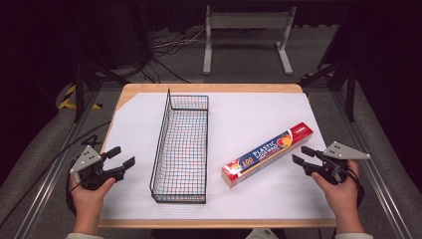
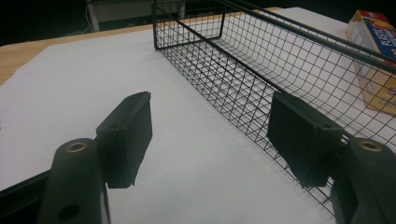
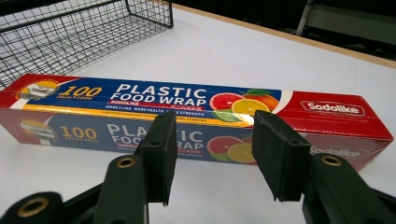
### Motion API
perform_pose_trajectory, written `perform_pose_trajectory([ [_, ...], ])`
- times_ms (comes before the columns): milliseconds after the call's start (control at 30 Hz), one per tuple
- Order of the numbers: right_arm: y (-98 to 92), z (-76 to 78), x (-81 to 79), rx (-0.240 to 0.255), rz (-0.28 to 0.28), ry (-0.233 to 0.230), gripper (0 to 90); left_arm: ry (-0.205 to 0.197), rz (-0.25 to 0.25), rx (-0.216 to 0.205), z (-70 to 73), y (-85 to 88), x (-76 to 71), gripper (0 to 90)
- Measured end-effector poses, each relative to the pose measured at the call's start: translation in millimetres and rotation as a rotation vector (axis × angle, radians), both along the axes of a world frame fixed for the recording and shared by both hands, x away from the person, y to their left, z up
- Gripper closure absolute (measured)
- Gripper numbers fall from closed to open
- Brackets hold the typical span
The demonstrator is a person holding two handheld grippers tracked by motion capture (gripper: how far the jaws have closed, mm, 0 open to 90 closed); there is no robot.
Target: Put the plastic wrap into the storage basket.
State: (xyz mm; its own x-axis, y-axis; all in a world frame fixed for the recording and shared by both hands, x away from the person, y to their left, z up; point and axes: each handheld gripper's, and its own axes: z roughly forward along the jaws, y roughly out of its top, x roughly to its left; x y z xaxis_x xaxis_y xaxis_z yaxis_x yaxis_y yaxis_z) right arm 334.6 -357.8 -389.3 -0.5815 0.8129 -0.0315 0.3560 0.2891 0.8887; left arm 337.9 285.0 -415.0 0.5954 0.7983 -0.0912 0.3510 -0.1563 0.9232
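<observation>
A long wire basket (image 1: 181,149) lies lengthwise on the white sheet (image 1: 249,112) that covers the table (image 1: 209,88), left of centre in the high view; right of it, well apart from the mesh, a box of plastic food wrap (image 1: 267,154) lies flat and askew, its far end angled away to the right; the box is red and blue, printed with citrus slices and the figure 100. The right gripper (image 1: 303,157) is held in the person's right hand (image 1: 341,191) just beside the box's far right end, jaws pointing at it and released, with nothing between them; in the right gripper view the box (image 3: 196,114) lies crosswise just past the two black pads (image 3: 159,154), which stand apart and touch nothing; behind the box the basket (image 3: 70,32) shows at upper left. The left gripper (image 1: 122,158) sits in the left hand (image 1: 89,199) near the table's left edge, left of the basket and apart from it, jaws aimed toward the mesh; in the left gripper view its pads (image 2: 128,135) stand spread over bare sheet (image 2: 93,79), grasping nothing, with the basket's side wall (image 2: 243,79) running past the right pad and a corner of the box (image 2: 376,51) beyond the mesh.
</observation>
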Motion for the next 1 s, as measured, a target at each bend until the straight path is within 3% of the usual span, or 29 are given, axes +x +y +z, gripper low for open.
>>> perform_pose_trajectory([
  [133, 2.2, 1.8, 1.3, -0.005, 0.006, 0.008, 52.0, 0.032, 0.057, 0.058, 3.4, -3.5, -0.6, 32.1],
  [333, 0.4, 2.4, 2.0, -0.008, -0.006, 0.022, 53.6, 0.012, 0.029, 0.039, 7.4, -2.8, -2.3, 30.9],
  [467, -1.7, 1.9, 5.7, -0.024, -0.015, 0.061, 59.1, 0.028, 0.046, 0.038, 7.8, -1.4, -1.9, 31.3],
  [567, -3.7, 2.9, 9.3, -0.034, -0.024, 0.096, 64.5, 0.071, 0.096, 0.034, 7.7, 1.3, -0.5, 32.7],
  [700, -6.1, 5.3, 12.1, -0.061, -0.025, 0.111, 66.9, 0.057, 0.077, 0.037, 7.2, 3.1, -0.5, 32.5],
  [800, -11.2, 5.2, 16.4, -0.061, -0.038, 0.132, 72.8, 0.046, 0.061, 0.035, 7.4, 2.1, -0.5, 32.5],
  [900, -13.6, 3.1, 23.3, -0.073, -0.053, 0.173, 84.2, 0.042, 0.068, 0.029, 9.2, 2.1, -2.1, 32.8],
  [1000, -13.4, 2.2, 27.6, -0.084, -0.052, 0.193, 87.5, 0.053, 0.07, 0.021, 9.7, 2.6, -1.8, 31.6],
])
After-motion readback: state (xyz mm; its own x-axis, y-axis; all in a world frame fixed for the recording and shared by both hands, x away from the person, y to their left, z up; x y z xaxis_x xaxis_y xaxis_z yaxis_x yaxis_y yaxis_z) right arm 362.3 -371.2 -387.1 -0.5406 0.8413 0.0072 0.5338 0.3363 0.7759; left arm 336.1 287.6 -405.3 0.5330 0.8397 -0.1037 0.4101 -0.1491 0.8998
